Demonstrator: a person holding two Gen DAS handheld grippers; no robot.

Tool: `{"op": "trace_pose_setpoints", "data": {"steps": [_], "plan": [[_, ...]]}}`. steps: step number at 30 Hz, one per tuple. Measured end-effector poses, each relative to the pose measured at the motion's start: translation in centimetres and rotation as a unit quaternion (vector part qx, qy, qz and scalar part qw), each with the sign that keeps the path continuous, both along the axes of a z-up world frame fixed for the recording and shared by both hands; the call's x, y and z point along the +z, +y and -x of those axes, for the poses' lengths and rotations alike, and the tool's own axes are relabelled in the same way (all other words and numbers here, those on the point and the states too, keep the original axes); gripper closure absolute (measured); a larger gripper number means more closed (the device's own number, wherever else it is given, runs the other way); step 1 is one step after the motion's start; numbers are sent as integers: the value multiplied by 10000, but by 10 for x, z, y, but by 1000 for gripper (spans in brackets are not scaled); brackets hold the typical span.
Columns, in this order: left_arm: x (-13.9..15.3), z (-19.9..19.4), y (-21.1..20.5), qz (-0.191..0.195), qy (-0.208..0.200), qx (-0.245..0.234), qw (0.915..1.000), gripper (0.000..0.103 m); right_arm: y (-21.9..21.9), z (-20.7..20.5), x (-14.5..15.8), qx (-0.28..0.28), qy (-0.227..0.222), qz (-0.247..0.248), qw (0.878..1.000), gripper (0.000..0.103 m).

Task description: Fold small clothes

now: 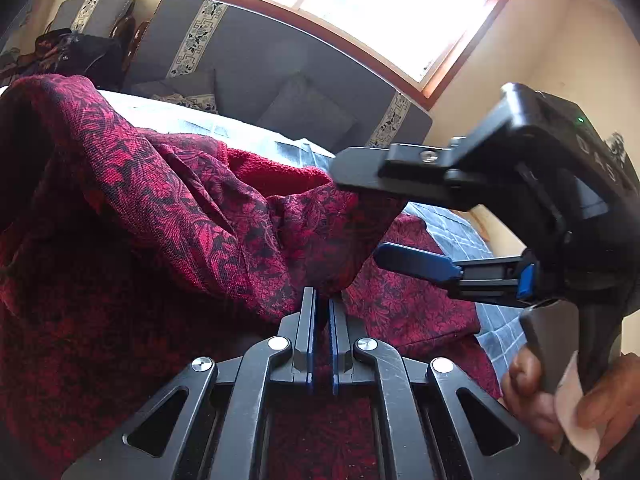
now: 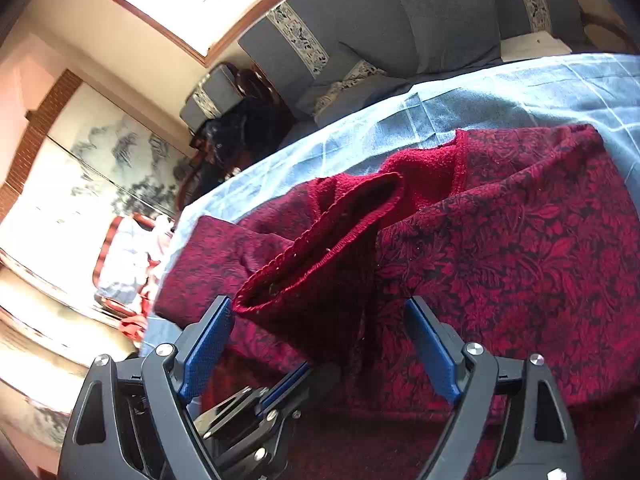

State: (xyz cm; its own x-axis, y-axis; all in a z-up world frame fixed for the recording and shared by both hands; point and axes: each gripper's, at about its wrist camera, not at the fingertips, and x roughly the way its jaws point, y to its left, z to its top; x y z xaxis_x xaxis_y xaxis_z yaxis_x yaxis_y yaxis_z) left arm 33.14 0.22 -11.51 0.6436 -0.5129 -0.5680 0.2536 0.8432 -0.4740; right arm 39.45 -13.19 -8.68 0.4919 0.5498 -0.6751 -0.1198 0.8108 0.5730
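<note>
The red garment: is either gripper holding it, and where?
The left gripper pinches a bunched fold of the red garment, lifting it. The right gripper is open, holding nothing.

My left gripper (image 1: 322, 308) pinched a lifted fold of the red garment (image 1: 168, 208); my right gripper (image 1: 366, 216) gaped open beside it.
</note>
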Motion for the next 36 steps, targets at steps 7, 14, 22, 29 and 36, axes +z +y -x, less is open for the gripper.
{"op": "trace_pose_setpoints", "data": {"steps": [7,14,22,29,36], "plan": [[6,7,1,-172,-31,120,9998,65,-30,-4,-20,-322,225,16,9992,89],[39,45,53,-107,-855,1201,9890,6,-102,11,-9,-576,-393,-383,9968,90],[-2,38,124,800,-131,2153,9732,6,-139,9,-27,-435,-418,-269,9978,90],[-12,34,120,415,108,2345,9712,6,-157,5,-43,-552,-319,-1044,9925,83],[-12,30,117,362,179,2427,9693,6,-170,4,-37,-796,-491,-761,9927,84]]}}
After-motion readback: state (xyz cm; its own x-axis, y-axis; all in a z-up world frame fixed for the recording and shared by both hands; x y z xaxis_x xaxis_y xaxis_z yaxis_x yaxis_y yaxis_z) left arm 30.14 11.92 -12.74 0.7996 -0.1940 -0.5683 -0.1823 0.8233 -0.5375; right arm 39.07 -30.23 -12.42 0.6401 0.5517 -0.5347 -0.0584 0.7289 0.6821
